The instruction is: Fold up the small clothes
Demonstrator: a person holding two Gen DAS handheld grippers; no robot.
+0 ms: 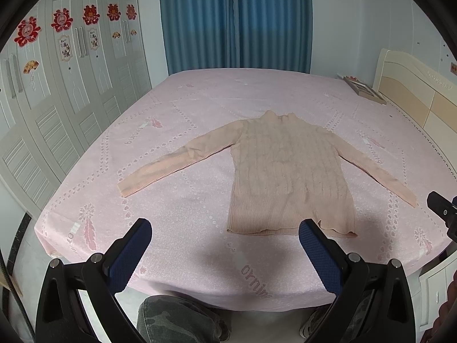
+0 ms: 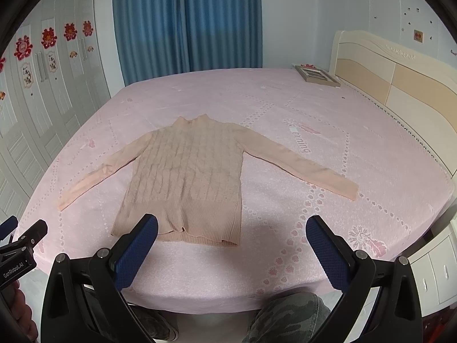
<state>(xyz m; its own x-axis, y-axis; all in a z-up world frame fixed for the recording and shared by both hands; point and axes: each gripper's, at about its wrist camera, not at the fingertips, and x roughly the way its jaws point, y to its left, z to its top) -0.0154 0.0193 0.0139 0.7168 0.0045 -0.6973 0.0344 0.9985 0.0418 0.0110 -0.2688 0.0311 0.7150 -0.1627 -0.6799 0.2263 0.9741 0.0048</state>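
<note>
Garment: pale pink cable-knit sweater (image 1: 288,168), spread flat on the pink patterned bedsheet (image 1: 217,100), near its front edge.
Long axis: collar at 12 o'clock, ribbed hem at 6 o'clock, toward the cameras.
Sleeves: both spread out, cuffs lying toward 8 and 4 o'clock.
Left gripper (image 1: 225,230): blue-padded fingers spread wide, holding nothing, hovering over the sheet at the hem's front edge.
Right gripper (image 2: 232,227): fingers wide apart, empty, its left finger overlapping the hem in the right wrist view.
Foreground: camouflage trouser knees (image 1: 174,314) at 6 o'clock.
</note>
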